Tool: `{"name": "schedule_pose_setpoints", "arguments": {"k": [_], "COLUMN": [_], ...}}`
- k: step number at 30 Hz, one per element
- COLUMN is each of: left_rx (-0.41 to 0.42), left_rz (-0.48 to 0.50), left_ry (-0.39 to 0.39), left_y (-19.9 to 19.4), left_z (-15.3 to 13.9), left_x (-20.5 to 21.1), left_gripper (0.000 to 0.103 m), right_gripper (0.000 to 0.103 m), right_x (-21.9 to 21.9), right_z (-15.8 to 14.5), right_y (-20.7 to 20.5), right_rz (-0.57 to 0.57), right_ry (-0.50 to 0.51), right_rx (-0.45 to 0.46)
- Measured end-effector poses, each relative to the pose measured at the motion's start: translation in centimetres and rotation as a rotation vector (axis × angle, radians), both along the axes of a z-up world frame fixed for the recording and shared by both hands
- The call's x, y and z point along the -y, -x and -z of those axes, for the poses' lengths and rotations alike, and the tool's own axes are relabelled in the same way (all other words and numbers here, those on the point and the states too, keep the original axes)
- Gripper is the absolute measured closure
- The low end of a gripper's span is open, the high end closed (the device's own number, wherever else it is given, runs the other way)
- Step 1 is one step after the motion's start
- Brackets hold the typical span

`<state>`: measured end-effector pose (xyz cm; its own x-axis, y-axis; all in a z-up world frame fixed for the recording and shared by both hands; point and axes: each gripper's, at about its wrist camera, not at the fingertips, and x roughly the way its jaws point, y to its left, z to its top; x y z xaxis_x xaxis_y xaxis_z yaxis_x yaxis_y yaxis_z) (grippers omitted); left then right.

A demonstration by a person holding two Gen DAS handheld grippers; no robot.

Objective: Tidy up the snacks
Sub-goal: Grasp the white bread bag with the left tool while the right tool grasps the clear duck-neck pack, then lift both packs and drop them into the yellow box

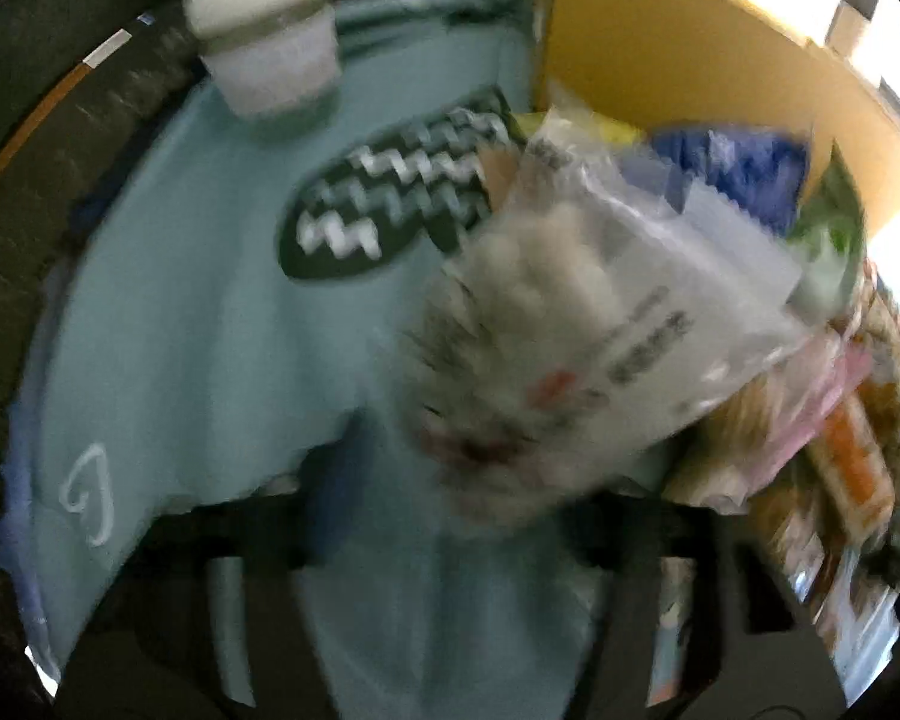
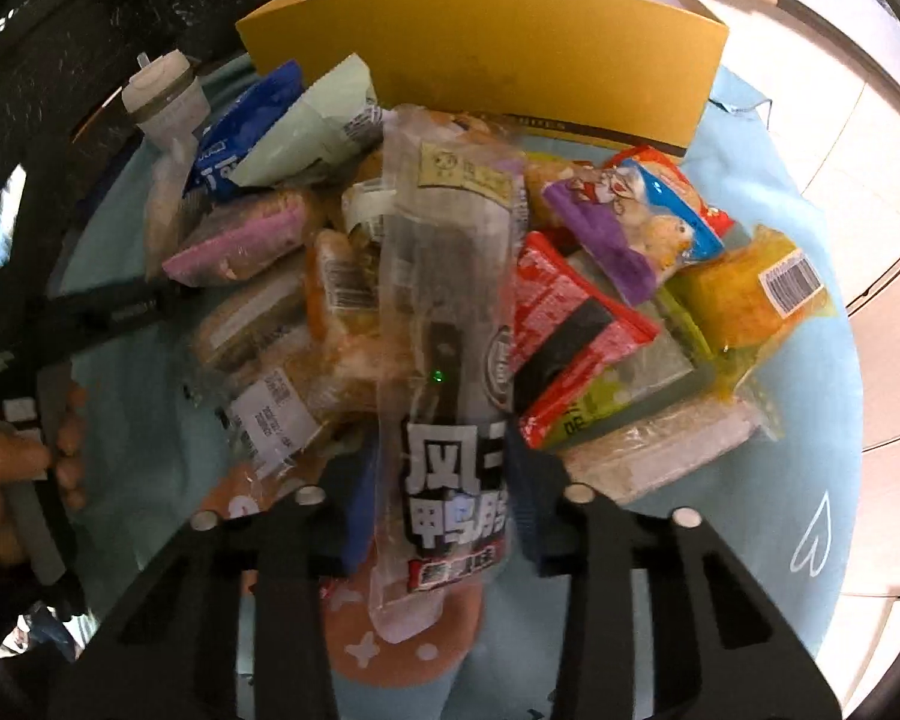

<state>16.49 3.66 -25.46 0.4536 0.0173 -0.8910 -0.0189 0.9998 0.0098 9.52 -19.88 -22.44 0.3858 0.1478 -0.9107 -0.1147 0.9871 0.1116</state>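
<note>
Blurred clear snack packet (image 1: pixel 576 330) between jaws

Ahead of the right gripper (image 2: pixel 444 516) the way is blocked by a heap of snack packets (image 2: pixel 390 276) backed by a yellow box (image 2: pixel 510 54), while bare blue cloth (image 2: pixel 768 480) is left free to its right and a white bottle (image 2: pixel 165 99) stands far left.

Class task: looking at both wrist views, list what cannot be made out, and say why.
- Left wrist view: motion blur smears the print on the clear white-filled snack bag.
- Right wrist view: the yellow cardboard box hides its inside behind its front wall.
- Right wrist view: the clear black-lettered packet covers snacks beneath.
</note>
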Motion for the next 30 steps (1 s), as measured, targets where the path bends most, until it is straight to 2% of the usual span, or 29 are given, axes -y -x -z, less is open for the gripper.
{"name": "schedule_pose_setpoints", "arguments": {"k": [2,4,5,10,15,21,26,29,30], "left_rx": [0.010,0.028,0.040,0.092,0.103,0.146,0.162,0.112,0.104], "left_rz": [0.029,0.049,0.058,0.091,0.053,0.066,0.103,0.098,0.084], "left_ry": [-0.034,-0.027,-0.015,0.031,0.125,0.186,0.189,0.179,0.167], "left_y": [0.2,0.6,1.0,2.6,3.9,5.2,6.0,5.2,4.8], "left_z": [-0.1,-0.6,-1.1,-2.5,-3.3,-4.8,-5.6,-4.4,-4.0], "left_x": [0.5,1.1,1.3,1.9,0.8,-0.4,0.0,0.2,0.3], "left_gripper": [0.062,0.083,0.086,0.088,0.088,0.088,0.089,0.089,0.085], "right_gripper": [0.071,0.072,0.073,0.074,0.074,0.074,0.074,0.074,0.074], "right_x": [0.5,0.9,1.1,2.2,3.7,4.1,4.2,4.5,4.5], "right_z": [-0.1,-0.4,-0.6,-1.6,-3.0,-5.1,-5.7,-5.3,-5.3], "right_y": [0.2,0.7,1.0,2.3,3.7,5.4,6.4,6.3,6.2], "right_rz": [0.010,0.015,0.017,0.039,0.060,0.063,0.052,0.019,0.002], "right_ry": [-0.019,-0.026,-0.033,-0.068,-0.100,-0.103,-0.097,-0.103,-0.097], "right_rx": [-0.001,0.002,0.003,0.028,0.060,0.110,0.131,0.106,0.100]}}
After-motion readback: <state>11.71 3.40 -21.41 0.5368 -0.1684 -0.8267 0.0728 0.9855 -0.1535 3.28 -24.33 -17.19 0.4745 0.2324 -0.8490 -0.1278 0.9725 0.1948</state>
